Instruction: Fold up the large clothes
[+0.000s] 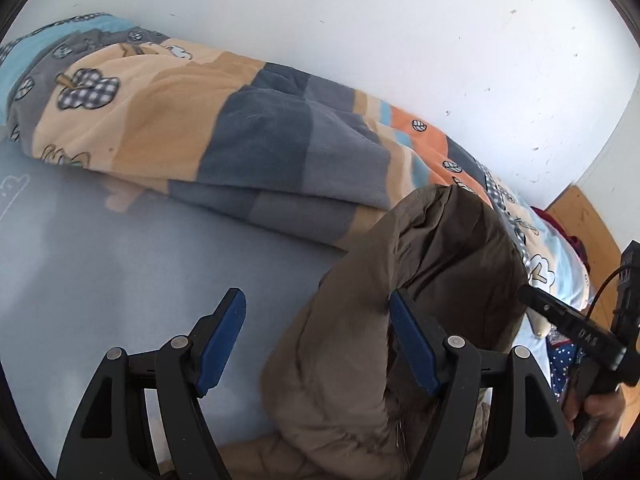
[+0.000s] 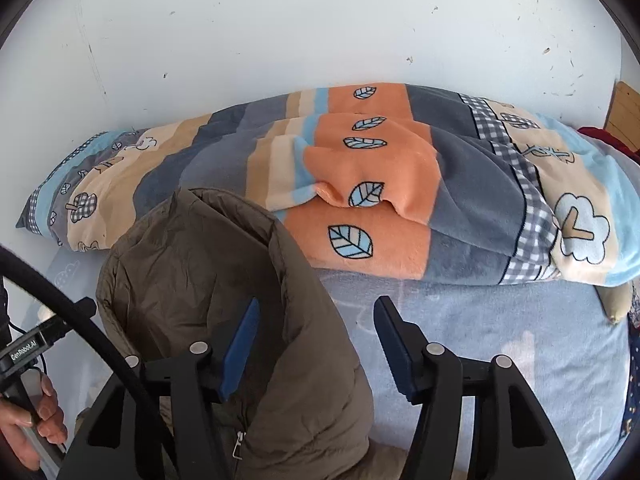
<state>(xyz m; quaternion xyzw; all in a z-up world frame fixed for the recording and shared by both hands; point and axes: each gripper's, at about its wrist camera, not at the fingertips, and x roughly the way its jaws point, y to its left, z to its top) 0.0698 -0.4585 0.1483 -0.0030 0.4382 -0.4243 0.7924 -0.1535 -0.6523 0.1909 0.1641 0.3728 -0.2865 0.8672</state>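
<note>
An olive-brown padded jacket (image 1: 420, 280) lies bunched on the light blue bed sheet (image 1: 100, 272). My left gripper (image 1: 317, 294) hovers open over the jacket's left edge. Its right finger (image 1: 412, 340) is above the fabric and its left finger is over bare sheet. In the right wrist view the same jacket (image 2: 192, 256) fills the lower left, with its zipper pull (image 2: 238, 446) showing. My right gripper (image 2: 318, 301) stands open over the jacket's right edge. Its left pad (image 2: 240, 348) is above the cloth and its right pad is over the sheet (image 2: 500, 352). Neither gripper's pads press on anything.
A folded fleece blanket (image 2: 380, 184) with orange, grey and beige stripes lies along the white wall (image 2: 280, 32), also seen as the blanket (image 1: 240, 128). A wooden headboard (image 1: 580, 220) and navy dotted cloth (image 1: 560, 360) are at the right. A hand (image 2: 36, 420) holds the other gripper's handle.
</note>
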